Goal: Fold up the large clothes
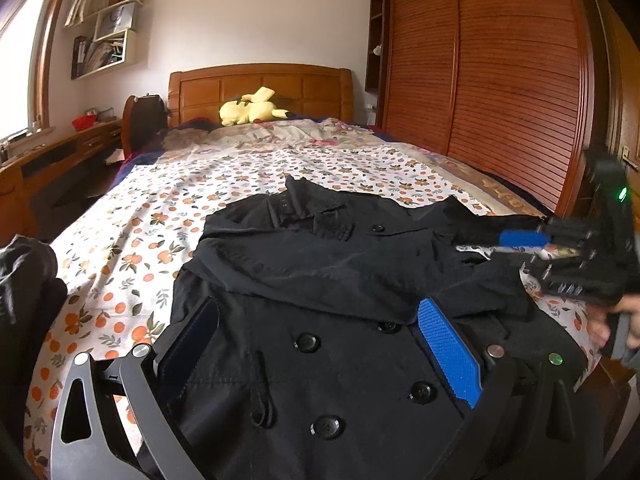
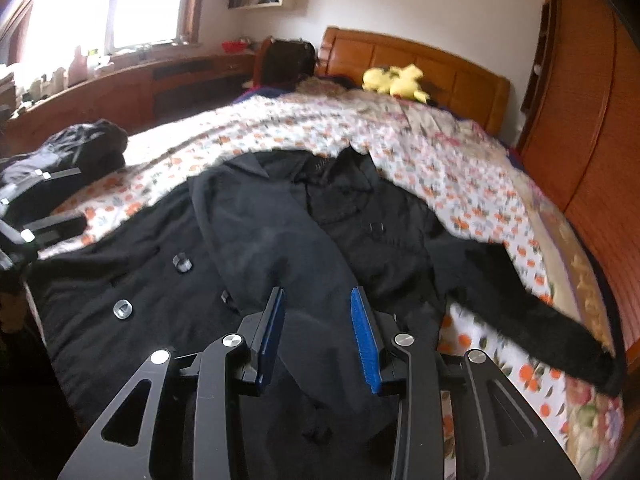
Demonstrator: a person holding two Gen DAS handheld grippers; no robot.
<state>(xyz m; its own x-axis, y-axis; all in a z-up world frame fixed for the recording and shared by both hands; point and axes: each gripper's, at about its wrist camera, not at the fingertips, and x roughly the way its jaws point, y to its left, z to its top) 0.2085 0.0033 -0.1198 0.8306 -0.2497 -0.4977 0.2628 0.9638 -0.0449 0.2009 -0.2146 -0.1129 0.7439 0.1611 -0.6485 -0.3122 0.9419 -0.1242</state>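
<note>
A black double-breasted coat [image 1: 320, 280] lies spread on the near part of a bed [image 1: 160, 208] covered by a sheet printed with oranges and leaves. One sleeve is folded across the chest in the left wrist view; in the right wrist view the other sleeve [image 2: 540, 320] trails to the right over the sheet, its cuff blurred.

The left gripper [image 1: 320, 344] hangs over the coat's buttoned front, its fingers [image 1: 448, 352] spread wide with nothing pinched between them; the left pad is in shadow and hard to read, and the frame's lower edge cuts off the gripper body. The right gripper [image 2: 318, 336] hovers above the folded cloth with its fingers [image 2: 364, 336] parted by a moderate gap, no fabric caught between the pads. Seen from the left wrist camera it enters from the right edge, blurred, with a hand [image 1: 616, 320] only partly in frame behind it.

A dark bundle of clothing [image 1: 24, 280] sits at the bed's left edge, cut off by the frame, so what it is cannot be made out. Far off, a yellow plush toy [image 1: 252, 110] rests against the wooden headboard [image 1: 260, 84]. A slatted wooden wardrobe [image 1: 500, 80] fills the right wall. The window [image 2: 100, 4] is blown out to white, hiding whatever lies outside.
</note>
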